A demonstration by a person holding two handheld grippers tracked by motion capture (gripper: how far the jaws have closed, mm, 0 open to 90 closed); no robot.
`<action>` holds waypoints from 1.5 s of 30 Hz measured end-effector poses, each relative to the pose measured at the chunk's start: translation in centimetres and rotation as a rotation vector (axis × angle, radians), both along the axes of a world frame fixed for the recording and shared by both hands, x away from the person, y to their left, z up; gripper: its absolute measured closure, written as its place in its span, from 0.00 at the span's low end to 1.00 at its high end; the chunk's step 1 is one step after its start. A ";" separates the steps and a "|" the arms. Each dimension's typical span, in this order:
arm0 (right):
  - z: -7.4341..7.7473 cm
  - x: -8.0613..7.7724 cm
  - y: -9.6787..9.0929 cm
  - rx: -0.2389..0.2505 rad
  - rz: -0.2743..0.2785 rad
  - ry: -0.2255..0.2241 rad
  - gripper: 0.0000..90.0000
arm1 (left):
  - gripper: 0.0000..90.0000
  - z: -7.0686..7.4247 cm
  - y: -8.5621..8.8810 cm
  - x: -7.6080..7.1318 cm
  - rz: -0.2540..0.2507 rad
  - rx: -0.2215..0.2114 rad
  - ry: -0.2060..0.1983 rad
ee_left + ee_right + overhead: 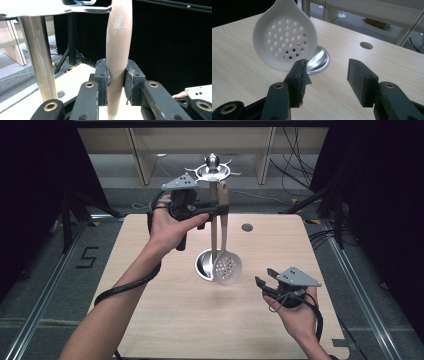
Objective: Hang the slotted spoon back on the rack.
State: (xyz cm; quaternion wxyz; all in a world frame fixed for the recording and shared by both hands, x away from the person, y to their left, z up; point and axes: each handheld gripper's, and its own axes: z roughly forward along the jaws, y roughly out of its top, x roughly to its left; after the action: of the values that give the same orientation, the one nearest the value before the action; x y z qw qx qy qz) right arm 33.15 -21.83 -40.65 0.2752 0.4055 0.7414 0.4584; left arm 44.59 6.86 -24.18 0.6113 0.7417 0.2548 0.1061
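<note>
My left tongs (116, 82) pinch the skimmer handle (118, 50) beside the rack hook (97, 9), ready for hanging; my right tongs (328, 77) wait spread.

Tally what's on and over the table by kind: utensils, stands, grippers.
Slotted spoons: 1, its handle clamped in the left gripper
Metal hanging stands: 1
Handheld grippers: 2, counting the right gripper, jaws apart
Total: 4

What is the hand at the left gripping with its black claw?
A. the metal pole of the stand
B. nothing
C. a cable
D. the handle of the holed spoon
D: the left gripper has its pads pressed on the slotted spoon's beige handle, beside the stand's pole.
</note>
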 end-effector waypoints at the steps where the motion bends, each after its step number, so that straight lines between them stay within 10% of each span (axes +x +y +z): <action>1: 0.0 0.1 -0.1 -0.006 0.000 -0.013 0.56 | 0.82 0.0 0.0 0.0 0.000 0.001 0.000; 45: -0.3 0.3 -0.2 -0.013 0.011 -0.010 0.56 | 0.82 -0.2 0.4 1.2 0.013 -0.013 0.038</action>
State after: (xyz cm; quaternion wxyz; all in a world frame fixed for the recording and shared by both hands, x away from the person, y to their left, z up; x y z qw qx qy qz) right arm 33.46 -21.99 -40.98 0.2792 0.3973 0.7452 0.4571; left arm 45.83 7.27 -24.33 0.6106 0.7378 0.2719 0.0945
